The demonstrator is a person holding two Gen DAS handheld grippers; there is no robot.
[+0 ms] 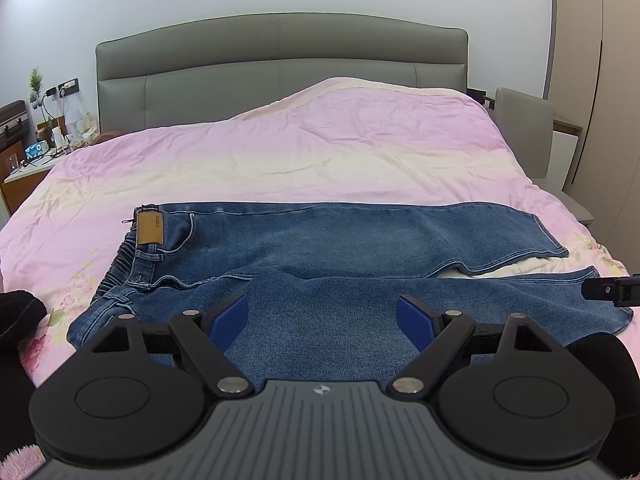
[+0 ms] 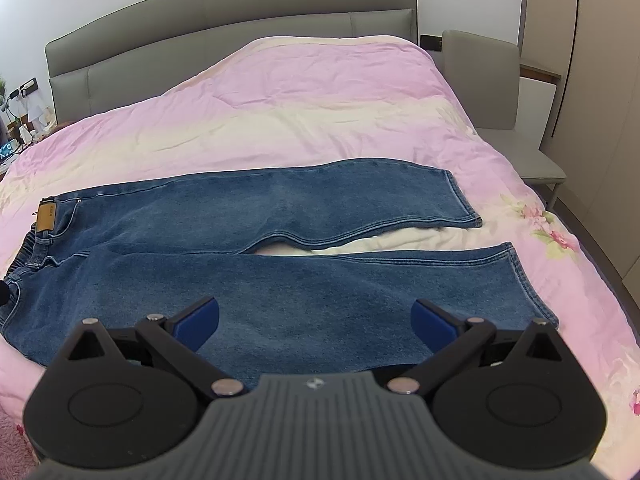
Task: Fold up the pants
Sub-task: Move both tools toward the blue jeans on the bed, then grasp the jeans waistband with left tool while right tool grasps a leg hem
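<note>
Jeans point(image 2: 248, 280) flat on pink bedspread point(image 2: 320, 120), grey headboard point(image 2: 224, 12) behind, both claws point(image 1: 320, 316) point(image 2: 316, 320) spread apart.

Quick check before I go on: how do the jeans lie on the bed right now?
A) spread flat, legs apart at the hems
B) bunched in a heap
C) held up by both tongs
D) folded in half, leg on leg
A: the jeans lie flat on the pink duvet, with duvet showing between the two hems.

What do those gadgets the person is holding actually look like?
Both match. The left tongs and right tongs each have two blue pads on black hinged links with silver pins, two round black discs, and a ribbed grey body bearing a small round emblem. No cables or sleeves show.
</note>
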